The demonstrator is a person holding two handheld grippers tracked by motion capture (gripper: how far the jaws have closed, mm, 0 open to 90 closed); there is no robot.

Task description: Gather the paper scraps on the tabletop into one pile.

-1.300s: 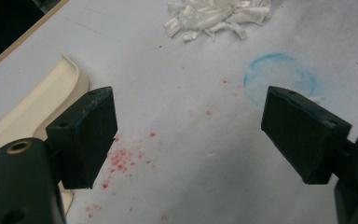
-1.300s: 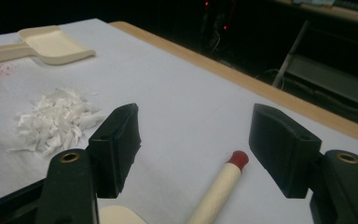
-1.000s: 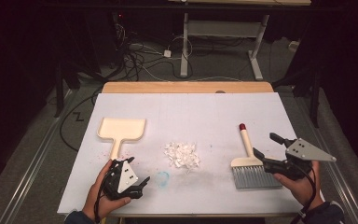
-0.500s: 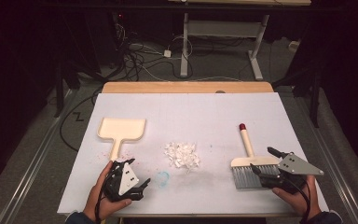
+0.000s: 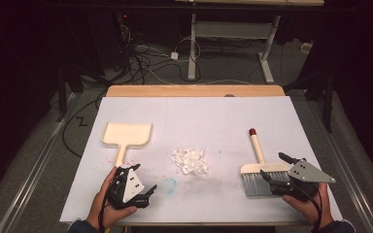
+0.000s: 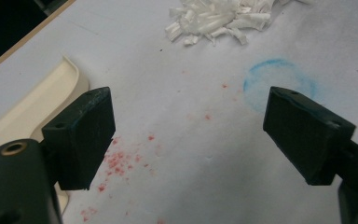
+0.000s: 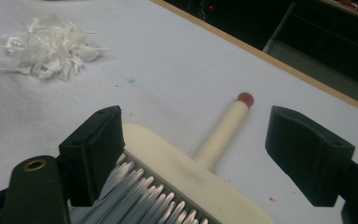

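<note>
High view: shreds (image 5: 190, 161) lie between dustpan (image 5: 126, 136) and brush (image 5: 262, 167); both grippers' jaws gape, gripping nothing.

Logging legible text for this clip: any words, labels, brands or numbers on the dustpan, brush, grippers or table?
None can be read.
Dustpan: plain cream, no print.
Brush: plain cream back and handle, red tip, no label.
Left gripper and right gripper: black jaws and grey plates, no lettering.
Table: a blue ring stain and red specks, marks rather than writing.
Floor, high view: a dark Z-like shape, too unclear to call a letter.
</note>
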